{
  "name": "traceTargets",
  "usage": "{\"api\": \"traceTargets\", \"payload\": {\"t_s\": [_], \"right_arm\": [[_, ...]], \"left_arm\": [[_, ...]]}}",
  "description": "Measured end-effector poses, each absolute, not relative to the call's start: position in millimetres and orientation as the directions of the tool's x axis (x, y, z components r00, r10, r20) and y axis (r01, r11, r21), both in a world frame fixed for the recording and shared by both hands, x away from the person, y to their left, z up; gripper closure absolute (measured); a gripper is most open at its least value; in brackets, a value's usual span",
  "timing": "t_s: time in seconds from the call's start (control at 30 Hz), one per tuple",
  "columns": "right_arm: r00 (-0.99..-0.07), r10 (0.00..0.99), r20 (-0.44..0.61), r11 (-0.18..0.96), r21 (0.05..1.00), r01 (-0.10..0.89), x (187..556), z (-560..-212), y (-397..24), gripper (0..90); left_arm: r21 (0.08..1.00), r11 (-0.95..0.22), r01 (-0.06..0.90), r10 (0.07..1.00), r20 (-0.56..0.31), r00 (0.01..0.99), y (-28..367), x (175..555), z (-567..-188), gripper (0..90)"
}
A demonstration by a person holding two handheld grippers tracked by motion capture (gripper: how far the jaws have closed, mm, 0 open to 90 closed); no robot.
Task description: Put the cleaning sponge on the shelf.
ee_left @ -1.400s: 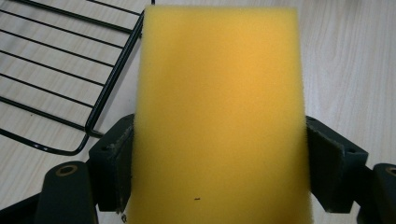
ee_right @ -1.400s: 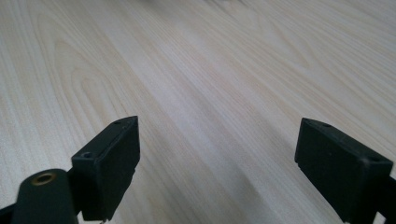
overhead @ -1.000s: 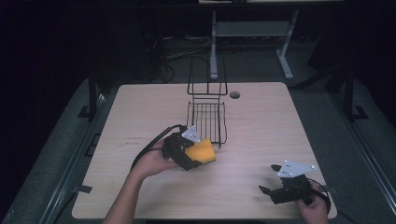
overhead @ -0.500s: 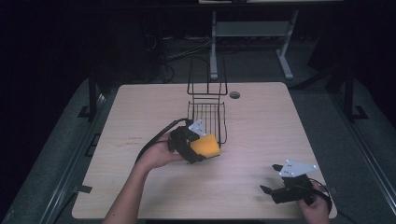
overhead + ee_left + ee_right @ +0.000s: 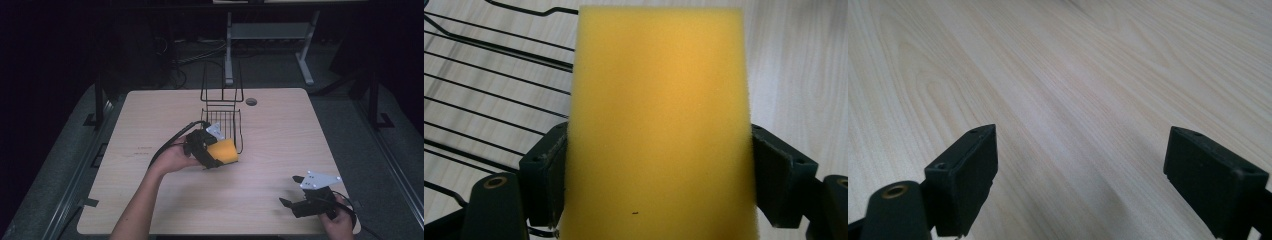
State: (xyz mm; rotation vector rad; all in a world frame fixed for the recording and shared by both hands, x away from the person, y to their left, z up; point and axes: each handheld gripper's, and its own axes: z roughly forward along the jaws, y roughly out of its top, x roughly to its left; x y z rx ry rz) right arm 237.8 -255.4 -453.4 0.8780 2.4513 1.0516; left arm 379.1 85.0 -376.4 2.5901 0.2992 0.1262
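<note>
A yellow sponge [image 5: 223, 151] [image 5: 659, 125] is clamped between the two black jaws of my left gripper [image 5: 216, 156] [image 5: 659, 180], which is shut on it. The sponge hangs just above the table at the front edge of a black wire rack [image 5: 221, 117], whose bars [image 5: 484, 95] run under it in the left gripper view. My right gripper [image 5: 291, 191] [image 5: 1080, 180] rests near the table's front right corner, open, with bare wood between its jaws.
The light wooden table [image 5: 150, 200] has a round cable hole [image 5: 251, 101] at the back, behind the rack. The rack's tall wire back [image 5: 220, 80] rises toward the far edge. A black cable [image 5: 167, 145] trails from the left gripper.
My left gripper has carried the sponge up and to the right, closer to the rack's front. The right gripper has stayed where it was.
</note>
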Motion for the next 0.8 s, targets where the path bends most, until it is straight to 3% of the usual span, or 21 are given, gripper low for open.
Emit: {"api": "traceTargets", "payload": {"t_s": [0.8], "right_arm": [[-0.753,0.656,-0.053,0.526,0.748,0.406,236.5,-452.7,-257.0,13.8]], "left_arm": [[0.472,-0.858,0.202,0.231,0.003,0.973,75.3,415.1,-379.0,21.7]]}}
